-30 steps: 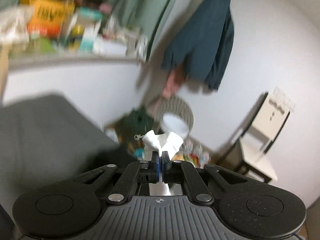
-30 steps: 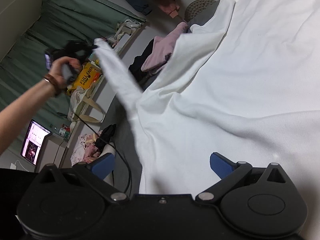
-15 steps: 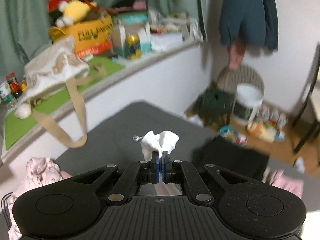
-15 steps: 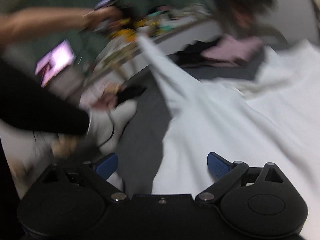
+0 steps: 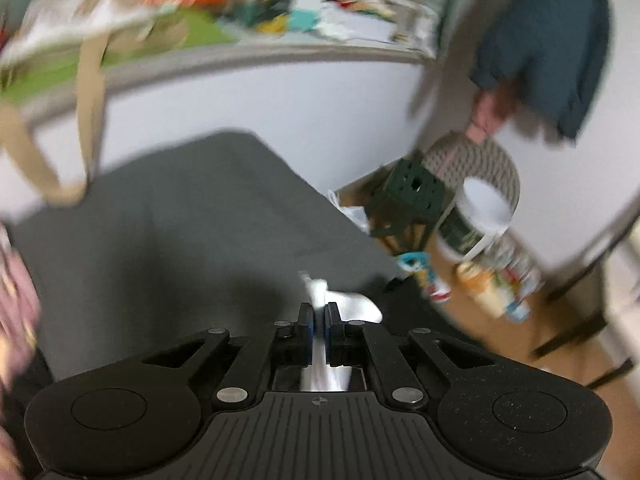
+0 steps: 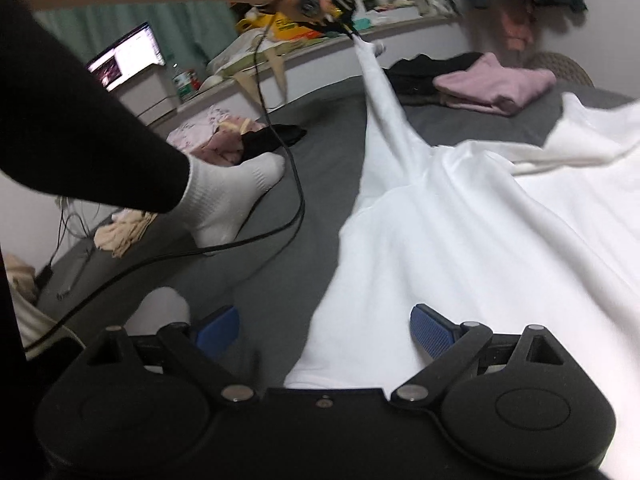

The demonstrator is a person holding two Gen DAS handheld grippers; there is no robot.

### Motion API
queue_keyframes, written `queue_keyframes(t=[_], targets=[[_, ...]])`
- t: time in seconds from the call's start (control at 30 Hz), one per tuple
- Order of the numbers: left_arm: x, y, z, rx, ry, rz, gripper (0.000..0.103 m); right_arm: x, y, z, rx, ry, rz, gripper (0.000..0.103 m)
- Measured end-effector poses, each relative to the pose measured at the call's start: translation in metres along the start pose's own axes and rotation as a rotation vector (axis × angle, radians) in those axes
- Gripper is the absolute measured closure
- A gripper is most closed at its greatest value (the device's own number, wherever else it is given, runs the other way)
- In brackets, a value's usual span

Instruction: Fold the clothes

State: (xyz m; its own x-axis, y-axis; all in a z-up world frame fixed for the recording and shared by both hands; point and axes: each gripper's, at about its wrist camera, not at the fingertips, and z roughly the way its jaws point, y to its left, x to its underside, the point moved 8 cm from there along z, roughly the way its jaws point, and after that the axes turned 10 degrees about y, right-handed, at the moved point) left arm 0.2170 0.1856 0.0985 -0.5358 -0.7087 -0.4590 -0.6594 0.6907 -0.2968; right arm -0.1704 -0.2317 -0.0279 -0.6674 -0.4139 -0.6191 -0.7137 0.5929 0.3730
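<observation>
A large white garment lies spread over the grey bed. One sleeve is pulled up taut toward the far left, where my left gripper holds its end in the air. In the left wrist view, my left gripper is shut on a tuft of that white cloth. My right gripper stands open just above the garment's near edge, blue pads wide apart, nothing between them.
Folded pink clothes and a dark garment lie at the bed's far side. A person's socked foot and a black cable rest on the bed's left part. Crumpled clothes sit beyond. A cluttered shelf lines the wall.
My left gripper has swung with the sleeve end, keeping its hold; its view turned from the shelf down to the bed corner. The right gripper's view steadied low over the garment.
</observation>
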Motion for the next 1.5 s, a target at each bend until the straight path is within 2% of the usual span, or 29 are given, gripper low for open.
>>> queue_keyframes(t=[0.13, 0.17, 0.2, 0.23, 0.3, 0.37, 0.47, 0.53, 0.63, 0.73, 0.87, 0.93, 1.0, 1.07, 1.17, 1.27, 1.33, 1.43, 1.5], targets=[[-0.013, 0.002, -0.021, 0.010, -0.112, 0.030, 0.097, 0.000, 0.001, 0.003, 0.000, 0.007, 0.003, 0.010], [-0.011, 0.002, -0.024, -0.007, -0.127, 0.065, 0.091, 0.000, 0.002, 0.003, 0.000, 0.008, -0.003, 0.010], [-0.008, 0.003, -0.022, -0.037, -0.121, 0.107, 0.079, 0.000, 0.003, 0.002, 0.000, 0.009, -0.009, 0.010], [-0.002, 0.006, -0.017, -0.075, -0.098, 0.158, 0.072, 0.000, 0.003, 0.002, 0.000, 0.007, -0.013, 0.009], [0.007, 0.019, -0.006, -0.150, -0.065, 0.205, 0.042, -0.001, 0.003, 0.003, -0.002, 0.011, -0.015, 0.009], [0.021, 0.036, 0.001, -0.185, -0.044, 0.189, 0.034, -0.001, 0.001, 0.004, -0.002, 0.017, -0.008, 0.009], [0.048, 0.057, 0.021, -0.079, 0.082, 0.108, 0.033, -0.004, -0.005, 0.005, -0.013, 0.016, 0.035, 0.009], [0.063, 0.069, 0.036, -0.015, 0.125, 0.053, 0.033, -0.006, -0.008, 0.003, -0.030, 0.003, 0.080, 0.009], [0.075, 0.087, 0.056, 0.059, 0.086, -0.071, 0.033, -0.007, -0.013, 0.001, -0.044, -0.012, 0.127, 0.009], [0.082, 0.092, 0.074, 0.179, 0.064, -0.174, 0.034, -0.008, -0.017, 0.004, -0.035, -0.005, 0.145, 0.009], [0.085, 0.090, 0.093, 0.252, 0.035, -0.206, 0.034, -0.008, -0.019, 0.008, -0.042, -0.001, 0.153, 0.007], [0.092, 0.089, 0.103, 0.282, 0.052, -0.233, 0.048, -0.009, -0.019, 0.009, -0.050, -0.004, 0.148, 0.007], [0.099, 0.088, 0.112, 0.264, 0.055, -0.229, 0.081, -0.007, -0.019, 0.010, -0.054, -0.006, 0.141, 0.006], [0.104, 0.089, 0.115, 0.247, 0.039, -0.231, 0.100, -0.007, -0.018, 0.010, -0.056, -0.007, 0.136, 0.006], [0.107, 0.094, 0.106, 0.304, -0.035, -0.272, 0.100, -0.006, -0.017, 0.010, -0.052, -0.004, 0.126, 0.006], [0.102, 0.108, 0.082, 0.274, -0.134, -0.293, 0.100, -0.006, -0.015, 0.011, -0.041, 0.003, 0.114, 0.006], [0.094, 0.122, 0.053, 0.252, -0.218, -0.298, 0.100, -0.007, -0.015, 0.011, -0.037, 0.005, 0.117, 0.006], [0.072, 0.140, -0.003, 0.253, -0.357, -0.250, 0.100, -0.006, -0.013, 0.010, -0.041, 0.006, 0.122, 0.006], [0.058, 0.141, -0.029, 0.235, -0.369, -0.212, 0.100, -0.005, -0.011, 0.009, -0.047, 0.006, 0.125, 0.006]])
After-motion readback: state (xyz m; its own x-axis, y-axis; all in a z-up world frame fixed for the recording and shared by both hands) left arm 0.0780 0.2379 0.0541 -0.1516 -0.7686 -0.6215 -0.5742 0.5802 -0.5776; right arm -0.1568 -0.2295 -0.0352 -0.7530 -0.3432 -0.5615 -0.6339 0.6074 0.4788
